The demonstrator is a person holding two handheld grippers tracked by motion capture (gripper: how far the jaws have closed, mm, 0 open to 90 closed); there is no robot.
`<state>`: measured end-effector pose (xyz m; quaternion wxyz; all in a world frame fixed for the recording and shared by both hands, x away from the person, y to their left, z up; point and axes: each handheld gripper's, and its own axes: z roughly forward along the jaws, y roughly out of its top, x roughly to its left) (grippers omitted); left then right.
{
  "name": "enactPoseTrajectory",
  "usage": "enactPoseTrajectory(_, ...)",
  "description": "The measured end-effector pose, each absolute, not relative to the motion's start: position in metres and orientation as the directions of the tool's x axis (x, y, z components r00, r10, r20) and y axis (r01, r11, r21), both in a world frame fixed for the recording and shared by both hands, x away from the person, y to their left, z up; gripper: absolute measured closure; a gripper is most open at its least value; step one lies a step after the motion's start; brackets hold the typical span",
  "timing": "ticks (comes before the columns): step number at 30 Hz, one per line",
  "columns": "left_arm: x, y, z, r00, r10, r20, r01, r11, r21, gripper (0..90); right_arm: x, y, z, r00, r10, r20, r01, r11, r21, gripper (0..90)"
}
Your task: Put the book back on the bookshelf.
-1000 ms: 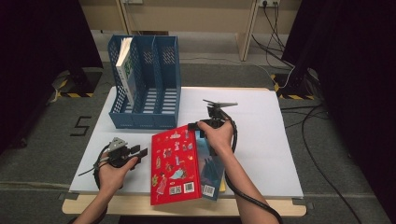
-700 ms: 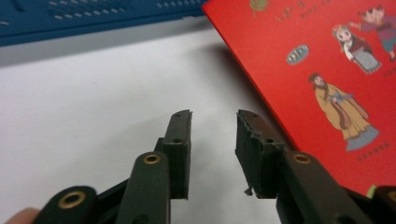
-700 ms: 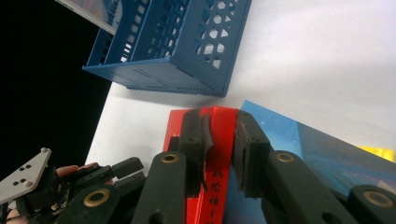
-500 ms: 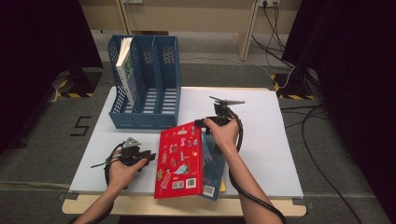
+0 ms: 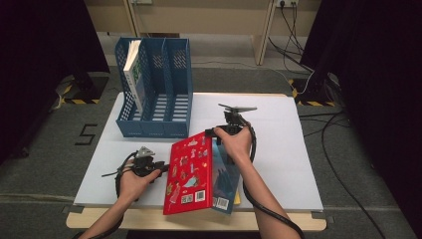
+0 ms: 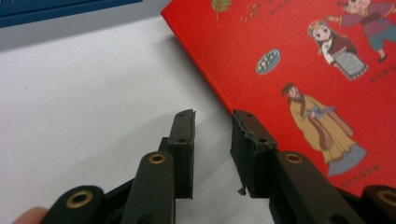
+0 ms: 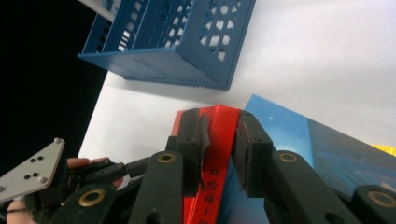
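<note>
A red picture book [image 5: 188, 174] lies tilted over a blue book [image 5: 226, 177] near the table's front edge. My right gripper [image 5: 211, 133] is at the red book's far corner. In the right gripper view the red spine [image 7: 217, 154] fills the gap of my right gripper [image 7: 217, 119]; both pads touch it, though the jaws have just been opening slightly. My left gripper [image 5: 161, 167] sits on the table at the red book's left edge. In the left gripper view, my left gripper [image 6: 212, 116] has just been closing. Nothing is between its jaws, and the red cover [image 6: 303, 60] lies just beyond the right one.
A blue three-slot file rack [image 5: 154, 99] stands at the back left of the white table [image 5: 278, 149], with one book [image 5: 133, 69] upright in its left slot. A yellow edge [image 5: 237, 199] peeks from under the blue book. Cables trail on the floor to the right.
My left gripper has slid right across the table up to the red book's left edge, its jaws narrower than before. The right hand stays at the book's far corner.
</note>
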<state>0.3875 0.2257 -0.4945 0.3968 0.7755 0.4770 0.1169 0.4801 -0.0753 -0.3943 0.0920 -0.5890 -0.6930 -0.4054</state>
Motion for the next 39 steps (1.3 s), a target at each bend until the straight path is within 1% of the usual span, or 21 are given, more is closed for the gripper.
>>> enactPoseTrajectory(10, 0.387, 0.223, -0.494, 0.528, 0.833, -0.162, 0.632, -0.259, 0.73, 70.7, 0.48, -0.064, -0.395, -0.301, 0.761, 0.574, 0.886, 0.001, 0.464, 72.2)
enactPoseTrajectory(14, 0.388, 0.224, -0.494, 0.529, 0.832, -0.165, 0.636, -0.261, 0.726, 71.5, 0.479, -0.058, -0.399, -0.317, 0.745, 0.587, 0.902, 0.046, 0.429, 71.1)
enactPoseTrajectory(30, 0.386, 0.223, -0.494, 0.527, 0.835, -0.16, 0.632, -0.258, 0.731, 71.6, 0.48, -0.051, -0.404, -0.32, 0.748, 0.581, 0.913, 0.081, 0.399, 69.6)
enactPoseTrajectory(33, 0.386, 0.223, -0.494, 0.528, 0.834, -0.159, 0.631, -0.259, 0.731, 71.6, 0.48, -0.05, -0.405, -0.325, 0.74, 0.589, 0.916, 0.092, 0.39, 70.3)
enactPoseTrajectory(35, 0.386, 0.224, -0.495, 0.527, 0.835, -0.16, 0.631, -0.257, 0.732, 71.2, 0.48, -0.051, -0.404, -0.322, 0.725, 0.609, 0.919, 0.083, 0.387, 72.8)
enactPoseTrajectory(37, 0.386, 0.224, -0.495, 0.523, 0.836, -0.168, 0.633, -0.248, 0.733, 70.4, 0.479, -0.051, -0.403, -0.318, 0.721, 0.615, 0.92, 0.078, 0.384, 73.4)
enactPoseTrajectory(39, 0.388, 0.227, -0.495, 0.522, 0.83, -0.198, 0.64, -0.227, 0.734, 69.9, 0.479, -0.052, -0.403, -0.317, 0.716, 0.623, 0.919, 0.069, 0.388, 74.0)
